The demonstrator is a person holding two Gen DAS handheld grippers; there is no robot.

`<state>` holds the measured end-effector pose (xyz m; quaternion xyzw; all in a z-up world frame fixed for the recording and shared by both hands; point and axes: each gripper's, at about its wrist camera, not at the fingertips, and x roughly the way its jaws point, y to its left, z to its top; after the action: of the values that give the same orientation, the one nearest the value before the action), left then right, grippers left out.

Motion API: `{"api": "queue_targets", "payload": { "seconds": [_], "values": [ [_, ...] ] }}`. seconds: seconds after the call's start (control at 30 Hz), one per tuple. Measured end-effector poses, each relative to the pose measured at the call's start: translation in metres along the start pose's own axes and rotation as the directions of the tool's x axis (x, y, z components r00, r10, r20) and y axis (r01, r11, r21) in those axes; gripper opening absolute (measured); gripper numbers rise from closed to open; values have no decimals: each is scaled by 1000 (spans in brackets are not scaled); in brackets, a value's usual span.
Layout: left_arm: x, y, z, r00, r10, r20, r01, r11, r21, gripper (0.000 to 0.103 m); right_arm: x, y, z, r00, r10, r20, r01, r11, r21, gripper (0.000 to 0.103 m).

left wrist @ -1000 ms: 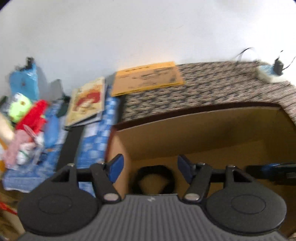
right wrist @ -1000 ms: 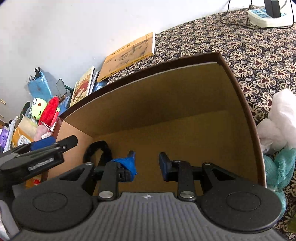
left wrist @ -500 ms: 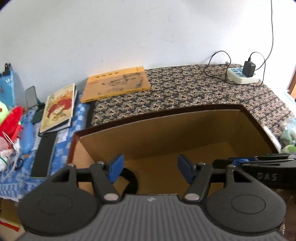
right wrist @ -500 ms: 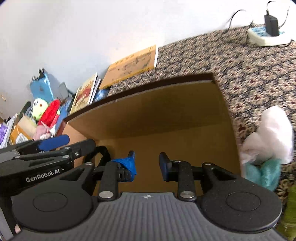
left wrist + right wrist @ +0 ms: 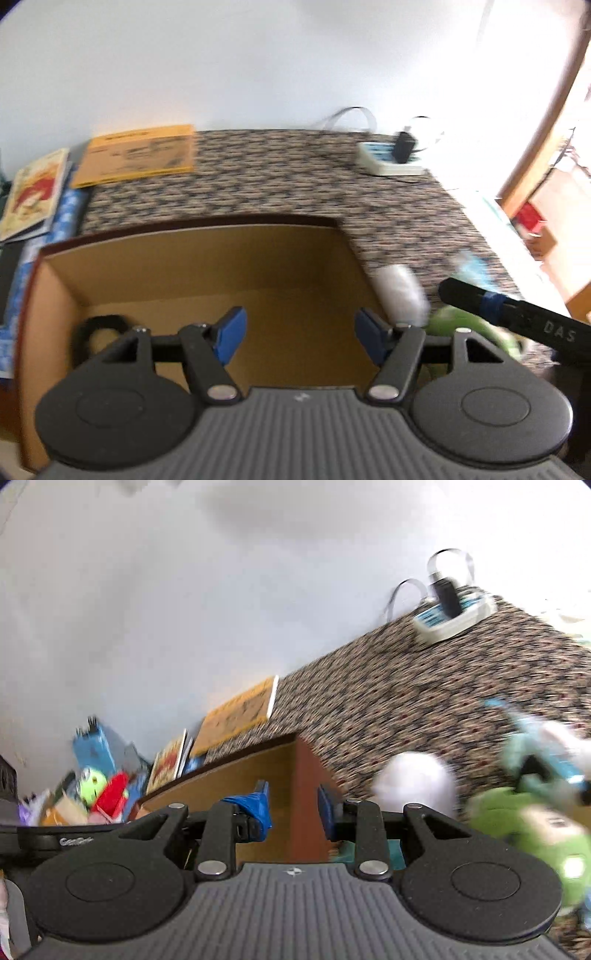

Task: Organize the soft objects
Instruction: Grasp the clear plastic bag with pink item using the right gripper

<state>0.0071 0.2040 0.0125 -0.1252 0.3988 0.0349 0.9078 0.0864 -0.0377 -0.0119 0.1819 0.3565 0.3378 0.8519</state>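
We go for a plush next: keep the right claw spread, empty as it is, and close on the white plush through its bulk. It lies just right of that claw, beside the cardboard box on the patterned surface; our left claw gapes empty over the box

We've got a patterned tablecloth covering most of the surface, blurry in both views. Upper left of the left wrist view there's an orange book lying flat on it, and at the far left edge an illustrated book with red artwork on a blue checked cloth. Upper right we see a white power strip with a black charger plugged in. White wall behind everything. In the right wrist view, a blue bag stands at left.
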Motion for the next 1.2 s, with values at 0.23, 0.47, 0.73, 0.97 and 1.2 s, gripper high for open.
{"api": "queue_targets", "payload": {
  "seconds": [0.23, 0.47, 0.73, 0.97, 1.2],
  "values": [
    [13, -99, -7, 990, -137, -19, 138, 989, 50, 92, -60, -92, 19, 995, -75, 68, 68, 992, 102, 13],
    [46, -183, -22, 973, -211, -88, 220, 970, 103, 98, -94, -189, 30, 990, -139, 26, 129, 964, 234, 16],
    [96, -208, 7, 978, -197, -64, 198, 980, 4, 98, -67, -242, 55, 997, 18, -81, 8, 950, 313, 18],
    [147, -208, 29, 971, -208, -116, 195, 974, -112, 98, -20, -258, 78, 977, 96, -190, -35, 952, 304, 21],
    [169, -215, 31, 970, -193, -146, 178, 978, -108, 96, 18, -276, 82, 948, 132, -291, -28, 942, 335, 22]
  ]
}}
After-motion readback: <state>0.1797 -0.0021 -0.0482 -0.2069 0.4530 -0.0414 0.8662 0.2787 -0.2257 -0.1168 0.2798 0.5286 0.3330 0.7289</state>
